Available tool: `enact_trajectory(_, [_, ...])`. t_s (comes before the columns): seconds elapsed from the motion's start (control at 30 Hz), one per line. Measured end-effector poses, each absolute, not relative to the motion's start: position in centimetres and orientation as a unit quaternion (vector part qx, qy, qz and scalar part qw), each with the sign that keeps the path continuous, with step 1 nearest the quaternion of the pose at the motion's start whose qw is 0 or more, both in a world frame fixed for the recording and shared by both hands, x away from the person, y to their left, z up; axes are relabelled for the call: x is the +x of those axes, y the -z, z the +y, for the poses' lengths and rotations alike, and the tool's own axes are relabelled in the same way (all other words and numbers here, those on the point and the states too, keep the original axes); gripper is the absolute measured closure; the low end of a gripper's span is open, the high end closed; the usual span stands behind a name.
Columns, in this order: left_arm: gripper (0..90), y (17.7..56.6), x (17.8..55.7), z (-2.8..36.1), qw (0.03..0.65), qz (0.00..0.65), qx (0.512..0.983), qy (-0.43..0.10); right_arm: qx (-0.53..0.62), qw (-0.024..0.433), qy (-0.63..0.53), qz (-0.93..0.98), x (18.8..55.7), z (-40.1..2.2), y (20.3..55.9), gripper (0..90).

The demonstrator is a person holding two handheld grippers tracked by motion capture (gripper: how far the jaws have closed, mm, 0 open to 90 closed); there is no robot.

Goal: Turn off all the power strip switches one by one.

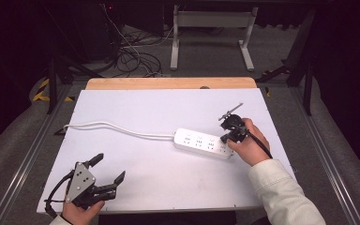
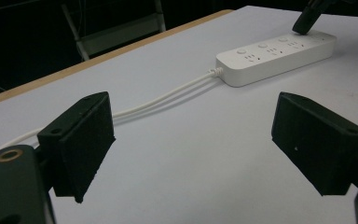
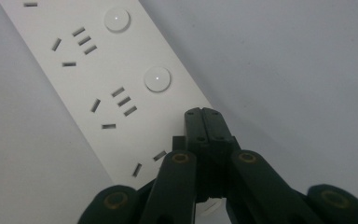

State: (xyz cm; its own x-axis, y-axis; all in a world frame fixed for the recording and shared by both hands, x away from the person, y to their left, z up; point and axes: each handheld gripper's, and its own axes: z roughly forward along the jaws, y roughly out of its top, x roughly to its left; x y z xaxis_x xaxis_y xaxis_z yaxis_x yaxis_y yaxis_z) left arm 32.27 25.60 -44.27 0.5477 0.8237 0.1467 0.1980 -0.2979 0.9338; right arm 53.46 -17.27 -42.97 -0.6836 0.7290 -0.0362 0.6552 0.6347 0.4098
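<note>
Strip (image 1: 201, 143) is laid right of centre on the table (image 1: 136, 187), long axis running left-right w/ a slight tilt, cord (image 1: 112, 127) led off left. Its right end is covered by the right gripper (image 3: 204, 113), jaws shut, tips pressed on the end button, which is hidden. Left gripper (image 1: 108, 168) is held wide, near the front-left edge.

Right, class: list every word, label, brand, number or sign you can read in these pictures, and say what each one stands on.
None: no readable text stands on anything.
Power strip: plain white, with socket slots and round buttons, no lettering or brand.
Grippers, left and right: plain black, no markings.
Table: blank white.
Yellow-black floor tape: stripes, no words.
</note>
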Motion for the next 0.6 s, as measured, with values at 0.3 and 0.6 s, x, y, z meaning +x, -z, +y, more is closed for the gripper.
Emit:
enact_trajectory(0.3, [13.6,44.26,32.22,25.58,0.481,0.346,0.737,-0.325,0.391,0.108,-0.179,0.897,53.3,-17.07,43.01,90.0])
enact_trajectory(0.6, [13.6,44.24,32.14,25.57,0.482,0.346,0.736,-0.326,0.394,0.101,-0.17,0.897,53.51,-16.9,43.04,90.0])
